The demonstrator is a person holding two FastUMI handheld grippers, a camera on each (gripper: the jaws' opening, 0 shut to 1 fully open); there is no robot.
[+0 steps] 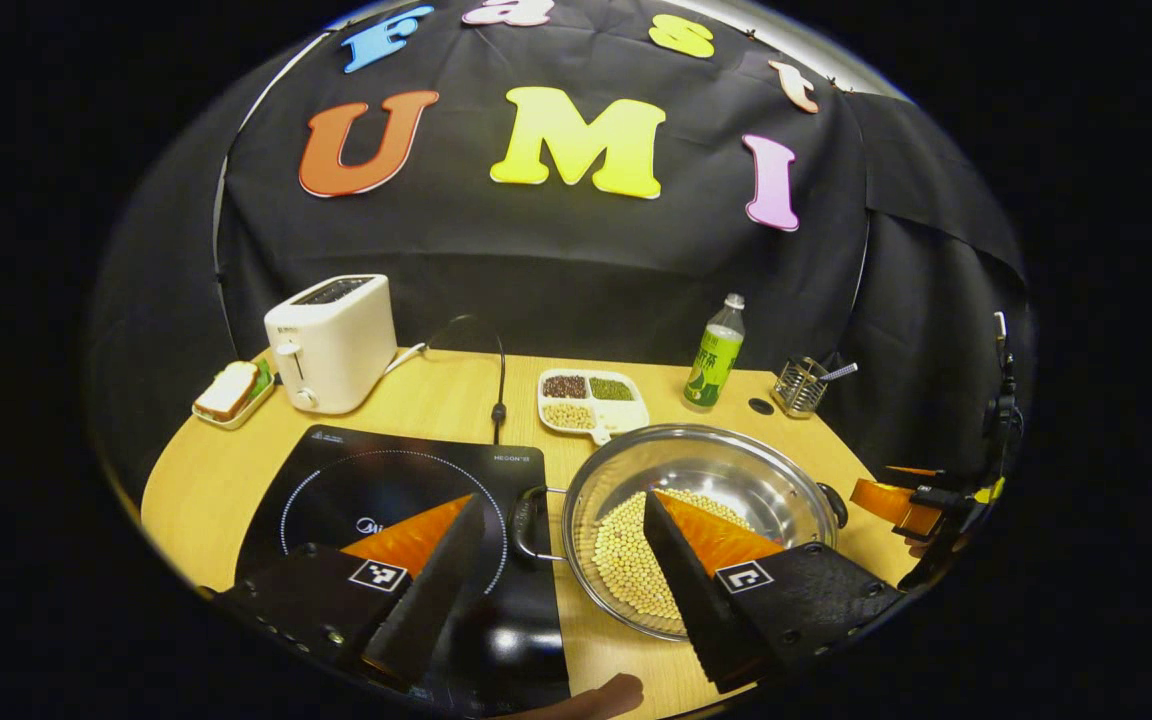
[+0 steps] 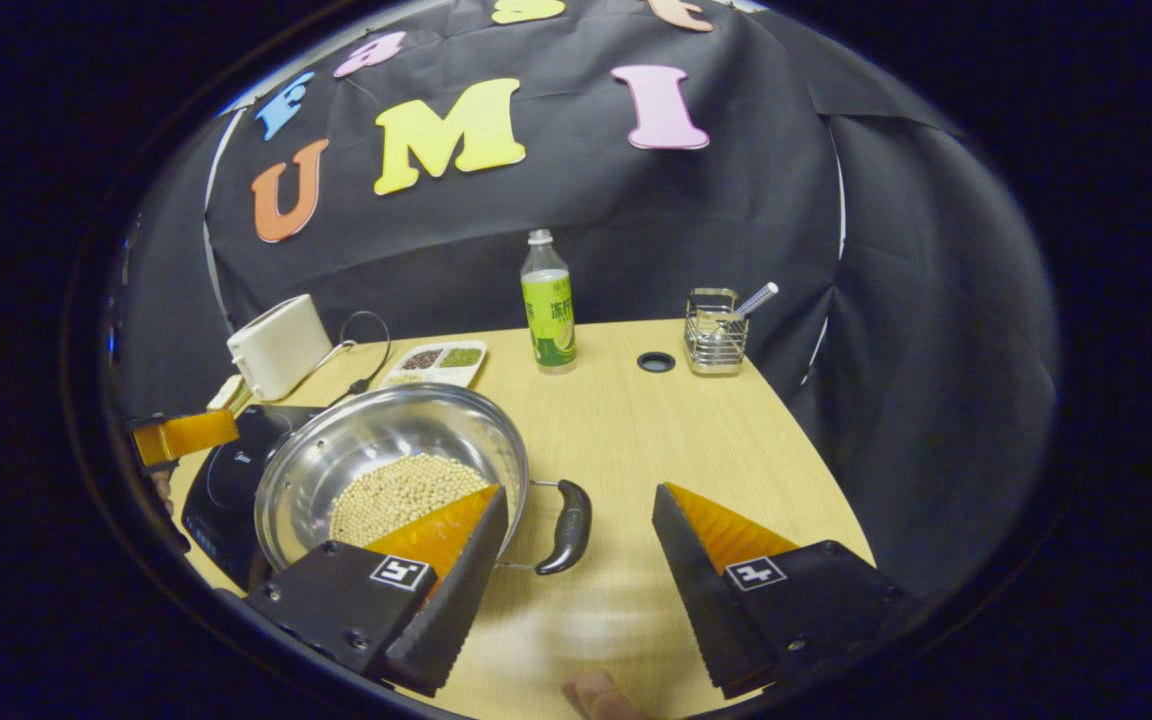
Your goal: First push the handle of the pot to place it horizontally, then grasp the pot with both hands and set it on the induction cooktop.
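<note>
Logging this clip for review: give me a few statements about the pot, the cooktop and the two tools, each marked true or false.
1. The pot holds pale round beans. True.
2. The pot sits centred on the induction cooktop. False: it stands on the table beside the cooktop, at most overlapping its edge.
3. The right tool is shut on the pot's handle. False: its fingers are spread wide, with the handle between them and touching neither.
4. The left tool is open, the pot's other handle between its fingers. True.
5. A green bottle lies on its side. False: it stands upright at the back of the table.
</note>
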